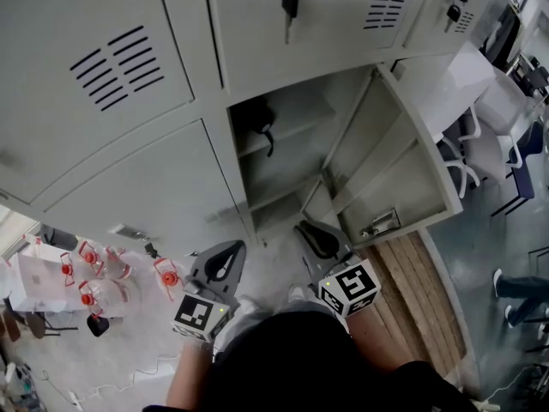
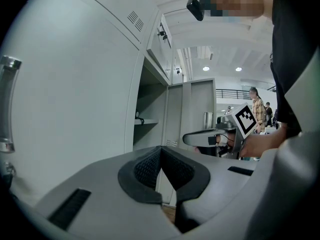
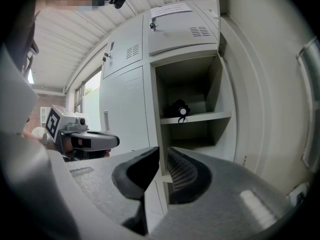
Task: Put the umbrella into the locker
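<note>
The open locker [image 1: 296, 157] stands in front of me, its door [image 1: 403, 174] swung out to the right. A black folded umbrella [image 1: 260, 123] lies on the locker's shelf [image 3: 200, 118], its wrist strap hanging over the shelf edge; the right gripper view shows the umbrella [image 3: 178, 109] well, and the left gripper view shows only a bit of the umbrella [image 2: 138, 118]. My left gripper [image 1: 232, 249] is shut and empty, held before the closed locker to the left. My right gripper [image 1: 307, 228] is shut and empty, in front of the opening and clear of the umbrella.
A key [image 1: 290, 3] hangs in the locker door above. Several clear bottles with red caps [image 1: 90, 281] stand on the floor at the left. A wooden floor strip [image 1: 425, 303] and white chairs [image 1: 480, 157] are at the right. People [image 2: 257, 109] stand far behind.
</note>
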Action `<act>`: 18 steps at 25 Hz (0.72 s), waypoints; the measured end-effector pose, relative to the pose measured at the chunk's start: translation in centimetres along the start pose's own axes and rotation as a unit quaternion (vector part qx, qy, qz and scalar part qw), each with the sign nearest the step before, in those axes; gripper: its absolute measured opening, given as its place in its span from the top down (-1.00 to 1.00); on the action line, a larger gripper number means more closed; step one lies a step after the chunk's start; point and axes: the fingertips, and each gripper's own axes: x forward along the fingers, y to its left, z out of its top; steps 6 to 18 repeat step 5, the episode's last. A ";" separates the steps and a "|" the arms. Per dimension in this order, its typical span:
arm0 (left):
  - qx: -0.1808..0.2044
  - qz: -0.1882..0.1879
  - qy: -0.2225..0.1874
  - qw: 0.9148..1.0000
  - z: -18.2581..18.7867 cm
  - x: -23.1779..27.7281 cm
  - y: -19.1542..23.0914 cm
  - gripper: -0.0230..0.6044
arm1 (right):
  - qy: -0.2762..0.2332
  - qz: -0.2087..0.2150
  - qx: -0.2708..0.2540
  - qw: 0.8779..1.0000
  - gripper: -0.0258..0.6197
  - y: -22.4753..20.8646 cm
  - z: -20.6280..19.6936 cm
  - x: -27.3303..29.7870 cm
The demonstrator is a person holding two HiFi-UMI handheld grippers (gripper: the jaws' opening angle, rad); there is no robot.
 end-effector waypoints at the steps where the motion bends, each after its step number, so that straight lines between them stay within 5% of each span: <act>1: 0.000 0.000 0.000 1.000 0.0 0.0 0.0 0.91 | 0.000 0.000 0.000 1.000 0.78 0.0 0.0 0.0; 18: 0.000 0.000 -0.001 1.000 0.1 0.1 -0.3 0.91 | 0.001 0.000 -0.001 1.000 0.78 -0.2 0.0 -0.1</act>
